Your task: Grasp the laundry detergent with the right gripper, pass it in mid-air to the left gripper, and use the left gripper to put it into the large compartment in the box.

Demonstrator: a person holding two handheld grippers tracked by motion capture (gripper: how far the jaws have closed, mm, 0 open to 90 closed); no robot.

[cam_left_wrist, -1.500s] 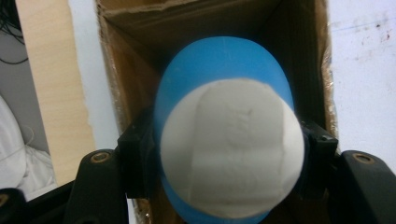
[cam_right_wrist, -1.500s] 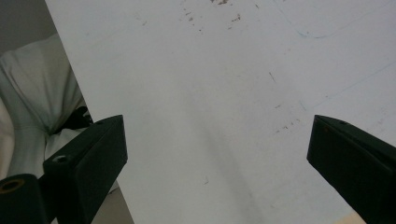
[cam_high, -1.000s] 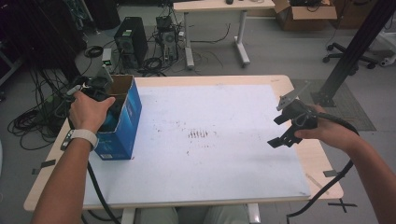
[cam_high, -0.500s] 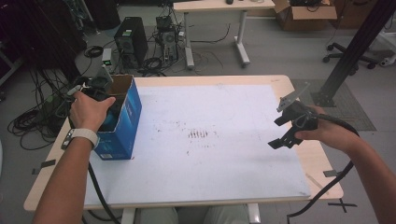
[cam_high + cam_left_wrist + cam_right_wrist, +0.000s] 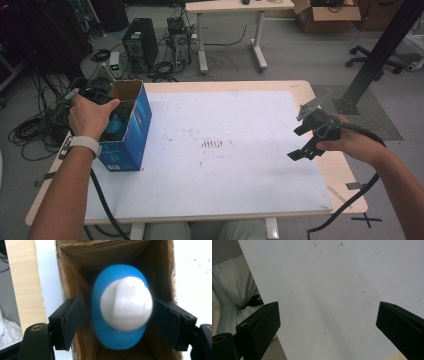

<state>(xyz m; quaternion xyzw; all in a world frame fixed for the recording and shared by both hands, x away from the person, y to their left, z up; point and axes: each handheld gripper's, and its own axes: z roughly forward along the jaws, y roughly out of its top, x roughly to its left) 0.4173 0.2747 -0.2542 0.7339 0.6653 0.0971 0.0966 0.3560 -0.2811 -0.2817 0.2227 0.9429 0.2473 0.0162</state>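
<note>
Both jaws flanking blurred blue-and-white object (image 5: 122, 312)

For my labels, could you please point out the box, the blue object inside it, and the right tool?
box (image 5: 141, 117), high view, blue outer side.
blue object (image 5: 113, 338), left gripper view, lower blue surface.
right tool (image 5: 328, 321), right gripper view, midway between fingertips.

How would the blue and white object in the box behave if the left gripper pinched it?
The blue and white object looks rounded and smooth, so flat pads may slip on it. Its egg-like form suggests it could roll once free. The box walls crowd it, so the left gripper, jaws just opening, has little room.
</note>
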